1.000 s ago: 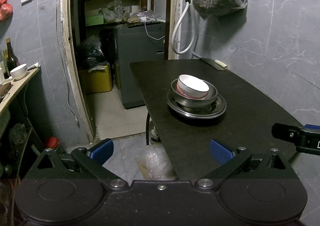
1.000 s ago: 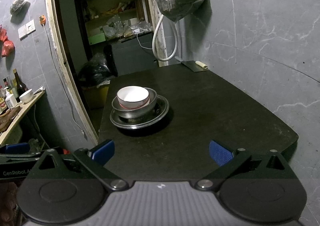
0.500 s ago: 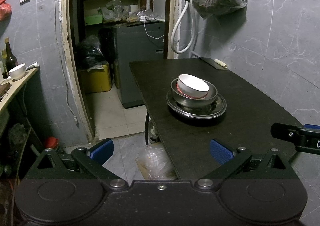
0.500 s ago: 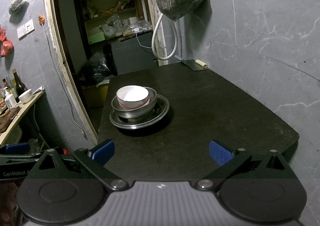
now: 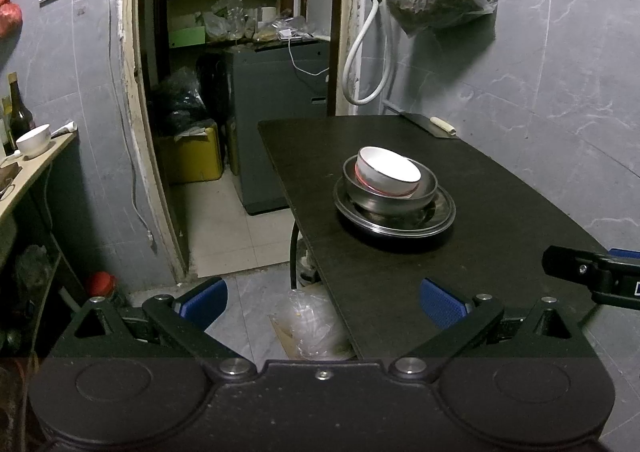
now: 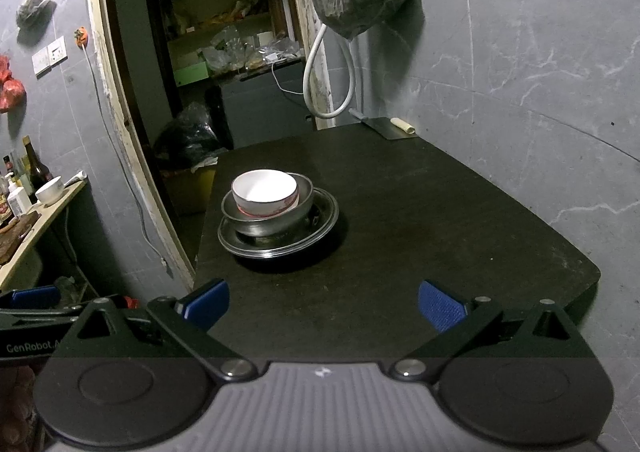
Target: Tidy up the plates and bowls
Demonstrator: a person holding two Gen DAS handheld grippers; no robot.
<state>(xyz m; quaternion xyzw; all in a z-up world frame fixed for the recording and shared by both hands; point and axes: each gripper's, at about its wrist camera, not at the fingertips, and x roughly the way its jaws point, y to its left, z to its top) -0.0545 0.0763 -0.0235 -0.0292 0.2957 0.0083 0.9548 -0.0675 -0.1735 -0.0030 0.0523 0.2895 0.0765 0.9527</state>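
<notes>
Both views are dim, with a cool grey cast. The light seems to fall from above and in front: the white bowl [image 5: 388, 174] is the brightest spot, and the steel plate [image 6: 278, 226] throws a dark shadow onto the black desk [image 6: 440, 211]. The fisheye lenses bend the walls and door frame [image 5: 136, 111], and the corners go black. Focus is fairly sharp, with some grain in the shadows.

Left tongs [image 5: 322, 299] spread wide and empty, right tongs [image 6: 323, 302] likewise, both held level
</notes>
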